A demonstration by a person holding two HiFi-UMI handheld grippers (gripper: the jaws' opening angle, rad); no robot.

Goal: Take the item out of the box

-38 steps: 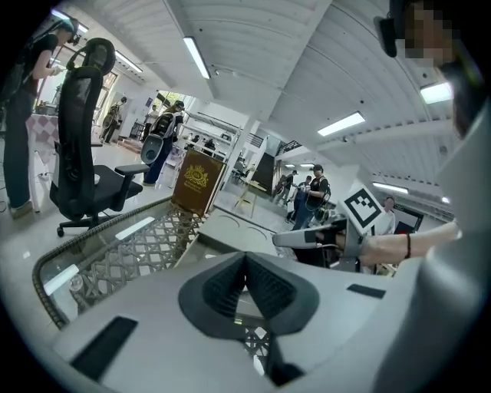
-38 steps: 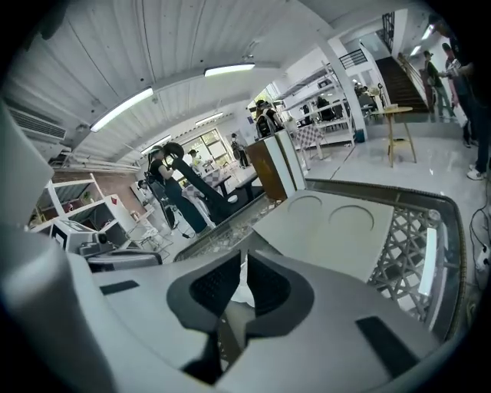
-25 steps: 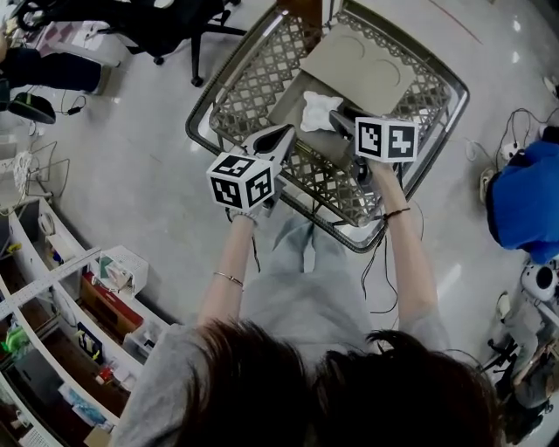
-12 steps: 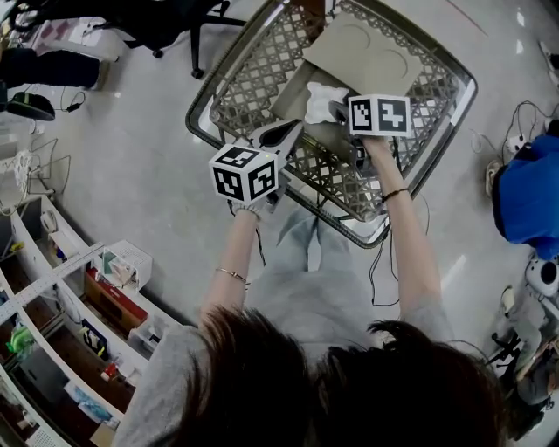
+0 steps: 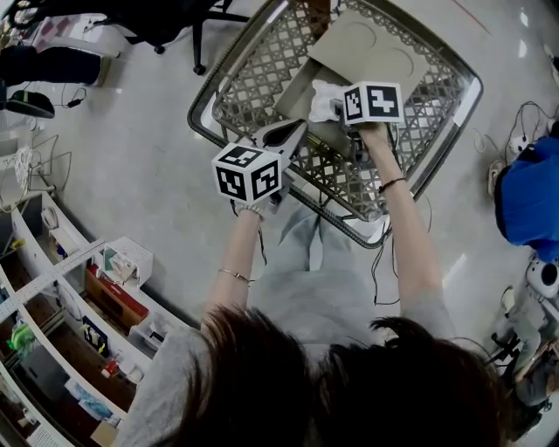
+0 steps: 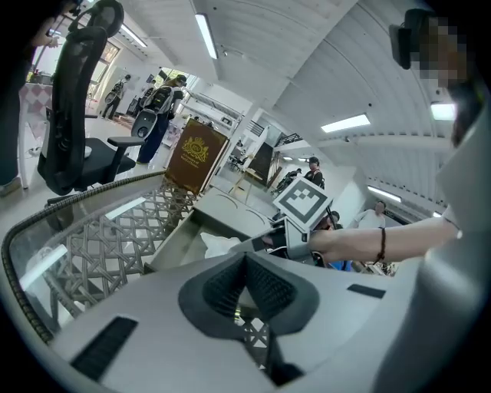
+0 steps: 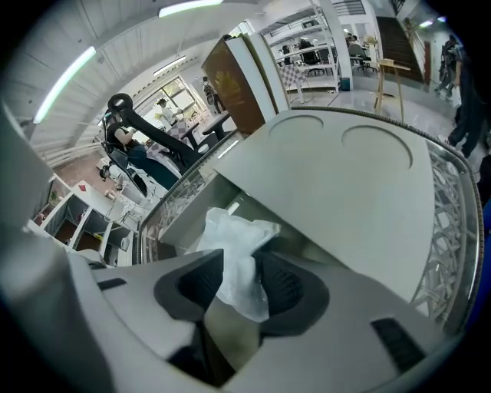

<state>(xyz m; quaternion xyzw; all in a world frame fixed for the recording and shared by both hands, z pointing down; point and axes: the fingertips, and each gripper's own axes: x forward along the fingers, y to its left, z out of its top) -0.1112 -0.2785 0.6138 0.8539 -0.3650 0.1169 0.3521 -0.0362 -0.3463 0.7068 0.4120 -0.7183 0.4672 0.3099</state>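
An open grey box (image 5: 295,91) lies in a metal mesh cart basket (image 5: 249,79), its lid (image 5: 371,48) folded back. Inside it sits a crumpled white plastic bag (image 5: 320,96). My right gripper (image 5: 334,109) reaches into the box. In the right gripper view the bag (image 7: 234,246) hangs between the pads of the right gripper (image 7: 239,288), whose wide jaws are closing and do not clamp it. My left gripper (image 5: 288,131) hovers over the basket's near side, left of the box. Its jaws (image 6: 245,265) are shut with nothing in them.
The basket's rim (image 5: 205,131) surrounds both grippers. A black office chair (image 5: 175,22) stands at the far left. White shelves (image 5: 52,288) with small items run along the left. A person in blue (image 5: 528,192) is at the right, with cables on the floor.
My right gripper has moved forward over the box onto the white bag. The left gripper has stayed almost where it was.
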